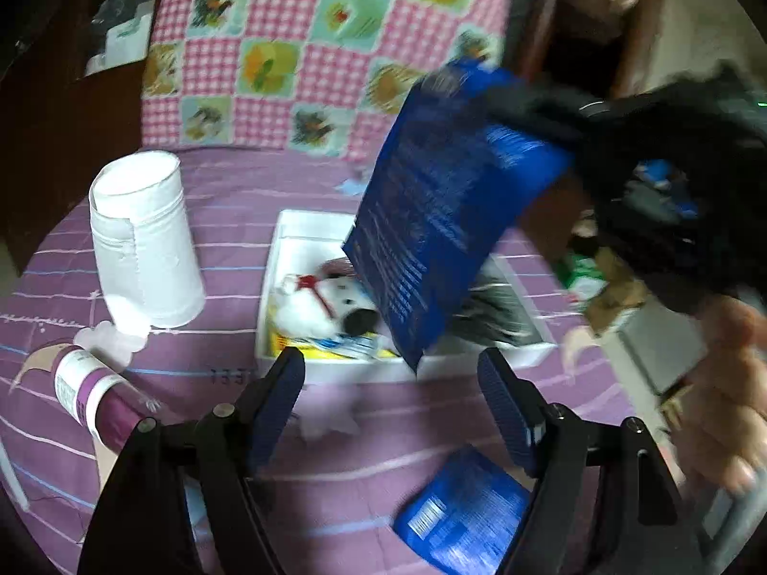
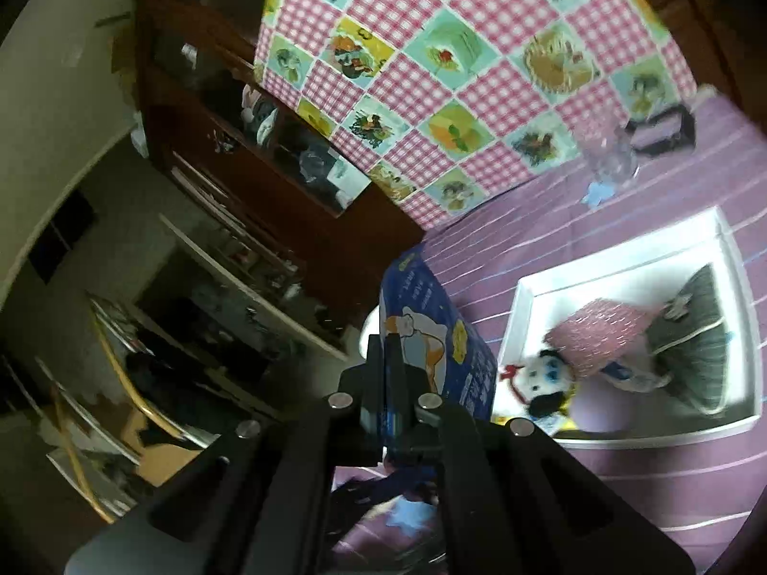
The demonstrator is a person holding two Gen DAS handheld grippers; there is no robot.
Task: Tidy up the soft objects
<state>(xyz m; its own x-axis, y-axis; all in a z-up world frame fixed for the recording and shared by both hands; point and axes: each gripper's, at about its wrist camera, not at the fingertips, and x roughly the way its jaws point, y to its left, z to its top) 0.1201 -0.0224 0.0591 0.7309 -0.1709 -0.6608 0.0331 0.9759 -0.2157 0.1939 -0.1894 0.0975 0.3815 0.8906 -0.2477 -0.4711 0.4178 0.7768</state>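
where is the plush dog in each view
Left wrist: the plush dog lies in the white box, centre of the picture, partly behind the blue pack held above it.
Right wrist: the plush dog is at lower right, in the near-left corner of the white box, just right of the blue pack.
Shared landmark: the checked quilt beyond the box.

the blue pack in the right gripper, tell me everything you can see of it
The blue pack is a flat, glossy soft pouch, white print on one face, a cartoon figure and yellow badges on the other. The right gripper is shut on one edge, holding it tilted in the air above the white box. Nothing else touches it.
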